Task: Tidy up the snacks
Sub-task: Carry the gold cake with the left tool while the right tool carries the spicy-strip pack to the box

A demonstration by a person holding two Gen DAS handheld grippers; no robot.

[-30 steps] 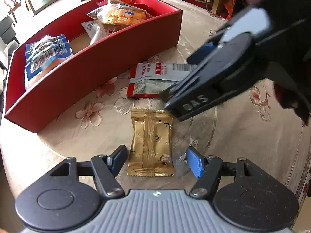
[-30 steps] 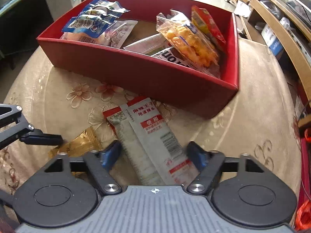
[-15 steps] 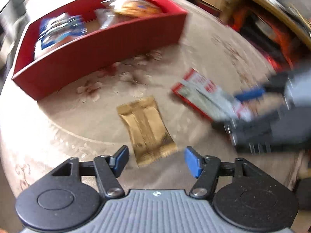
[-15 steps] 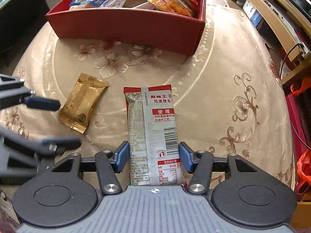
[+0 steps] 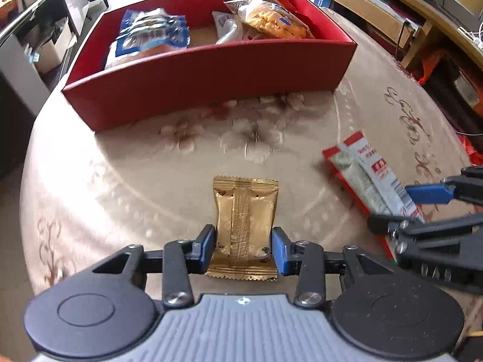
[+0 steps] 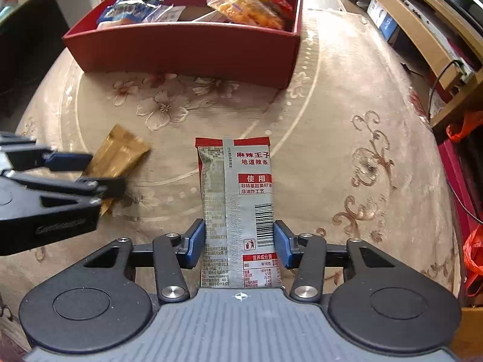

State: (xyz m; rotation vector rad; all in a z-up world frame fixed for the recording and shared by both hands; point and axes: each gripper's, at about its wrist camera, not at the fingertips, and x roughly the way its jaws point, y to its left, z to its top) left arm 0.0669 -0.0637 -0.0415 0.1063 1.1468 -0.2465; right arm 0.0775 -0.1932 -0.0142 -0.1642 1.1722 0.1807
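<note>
Both grippers have closed in since a second ago: each then had its jaws well apart over a snack, and each now has a packet between its blue pads.

Largest in view is the round table [image 5: 126, 181], covered in a beige flowered cloth. On its far side sits the red box [image 5: 211, 78], the landmark for everything else. Inside it lie a blue packet [image 5: 151, 33] at the left end and a clear bag of orange puffs [image 5: 271, 21] at the right end, with other wrappers between them.

Nearer than the box, toward its right end, lies the long red-and-grey packet [image 6: 238, 199], flat on the cloth. The right gripper [image 6: 238, 244] straddles its near end, jaws closing, pads at or just off the packet's edges; I cannot tell whether they are pressing yet.

Nearer than the box's middle lies the small gold packet [image 5: 244, 223]. The left gripper [image 5: 243, 249] has narrowed onto its lower half, pads touching both side edges.

To do this step well, I would let the right jaws finish closing before any lift. Both wrappers are thin and slippery, so each should be raised straight up, kept level, carried clear over the box's near wall, and released low in the bare gap in its middle.
</note>
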